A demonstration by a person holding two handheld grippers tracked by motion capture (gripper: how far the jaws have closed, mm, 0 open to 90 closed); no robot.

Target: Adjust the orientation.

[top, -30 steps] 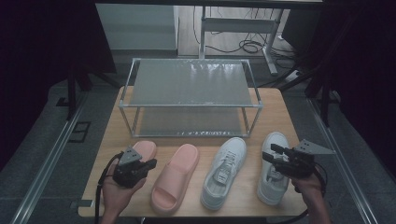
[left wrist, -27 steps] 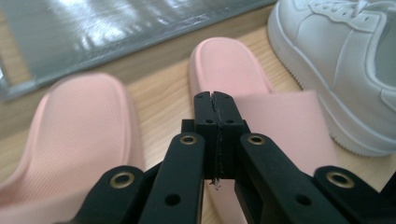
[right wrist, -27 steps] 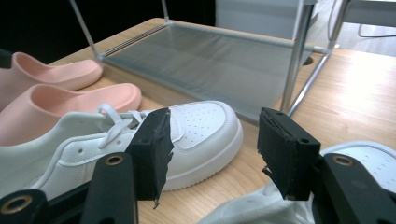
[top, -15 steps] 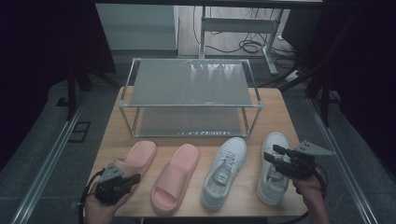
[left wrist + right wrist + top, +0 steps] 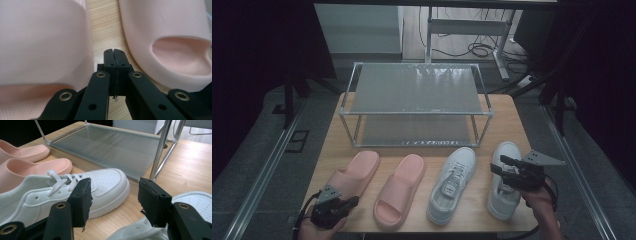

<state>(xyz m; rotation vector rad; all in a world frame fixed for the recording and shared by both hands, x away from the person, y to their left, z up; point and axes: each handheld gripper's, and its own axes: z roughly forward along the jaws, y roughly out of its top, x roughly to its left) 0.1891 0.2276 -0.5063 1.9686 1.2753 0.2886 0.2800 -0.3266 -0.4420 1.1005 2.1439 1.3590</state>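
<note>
Two pink slides (image 5: 377, 187) laid side by side on the table (image 5: 332, 145), left gripper (image 5: 343, 204) held between their heels — jaws pressed together, empty, right gripper (image 5: 501, 165) poised over the outer white sneaker (image 5: 504, 192) — jaws spread wide.

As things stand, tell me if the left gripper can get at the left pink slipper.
Probably yes. The left gripper sits at the heel of the left pink slipper with nothing between them, but its jaws are shut and must open first.
</note>
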